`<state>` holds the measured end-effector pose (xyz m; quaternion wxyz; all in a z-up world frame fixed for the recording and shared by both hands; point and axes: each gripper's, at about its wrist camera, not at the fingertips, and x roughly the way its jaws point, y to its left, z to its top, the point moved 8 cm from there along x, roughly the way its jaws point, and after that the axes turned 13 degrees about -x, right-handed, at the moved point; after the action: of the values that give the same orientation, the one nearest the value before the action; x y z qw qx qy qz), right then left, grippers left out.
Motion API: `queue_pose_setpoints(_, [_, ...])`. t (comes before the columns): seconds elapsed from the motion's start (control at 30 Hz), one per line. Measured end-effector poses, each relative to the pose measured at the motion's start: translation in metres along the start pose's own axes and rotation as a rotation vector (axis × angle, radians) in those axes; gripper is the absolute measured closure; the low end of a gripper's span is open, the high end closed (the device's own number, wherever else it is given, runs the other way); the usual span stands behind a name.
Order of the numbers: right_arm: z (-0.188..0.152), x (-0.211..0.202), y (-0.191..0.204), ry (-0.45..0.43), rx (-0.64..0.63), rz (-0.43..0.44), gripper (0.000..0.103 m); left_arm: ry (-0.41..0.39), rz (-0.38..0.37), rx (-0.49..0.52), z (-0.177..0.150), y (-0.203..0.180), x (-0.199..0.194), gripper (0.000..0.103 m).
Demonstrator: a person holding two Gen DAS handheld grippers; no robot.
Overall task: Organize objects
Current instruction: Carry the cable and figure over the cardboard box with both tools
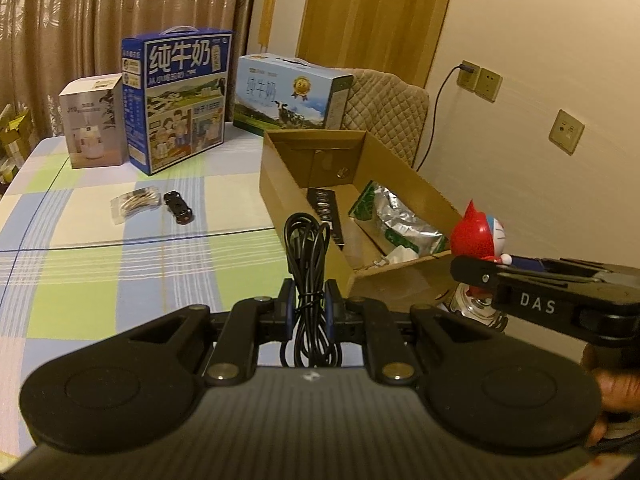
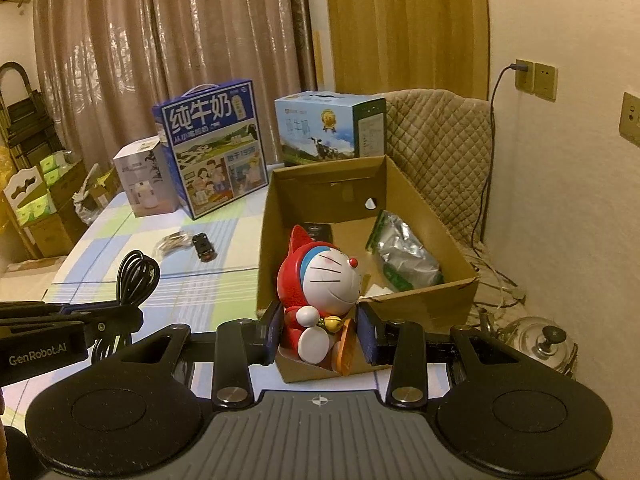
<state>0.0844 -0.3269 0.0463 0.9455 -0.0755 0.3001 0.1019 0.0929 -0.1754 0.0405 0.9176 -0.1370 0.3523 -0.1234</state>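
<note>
My left gripper point(image 1: 310, 304) is shut on a coiled black cable point(image 1: 307, 248) and holds it above the checked tablecloth, left of the open cardboard box point(image 1: 280, 160). My right gripper point(image 2: 320, 332) is shut on a red and white cat figurine point(image 2: 320, 292) at the box's near wall point(image 2: 424, 304). The figurine also shows in the left wrist view point(image 1: 478, 236). Inside the box lie a silver foil bag point(image 2: 404, 256) and a black flat item point(image 1: 326, 208). A small black toy car point(image 1: 179, 208) and a clear packet point(image 1: 134, 202) lie on the table.
Two blue milk cartons point(image 1: 180, 100) point(image 1: 288, 96) and a white product box point(image 1: 94, 120) stand at the table's far side. A quilted chair point(image 2: 440, 152) stands behind the box. A metal kettle point(image 2: 540, 340) sits on the floor at right, by a wall with sockets.
</note>
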Motion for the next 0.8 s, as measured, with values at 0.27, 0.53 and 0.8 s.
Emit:
queue_pose_setpoints(0.27, [0.007, 0.001, -0.021, -0.007, -0.004, -0.031, 0.067, 0.007, -0.032, 0.013, 0.007, -0.022, 0.013, 0.092])
queue_pose_setpoints(0.53, [0.017, 0.011, -0.043, -0.008, -0.015, -0.053, 0.067, 0.019, -0.060, 0.013, 0.019, -0.042, 0.035, 0.092])
queue_pose_setpoints(0.8, [0.025, 0.029, -0.060, 0.005, -0.029, -0.067, 0.067, 0.041, -0.074, 0.022, 0.028, -0.056, 0.063, 0.092])
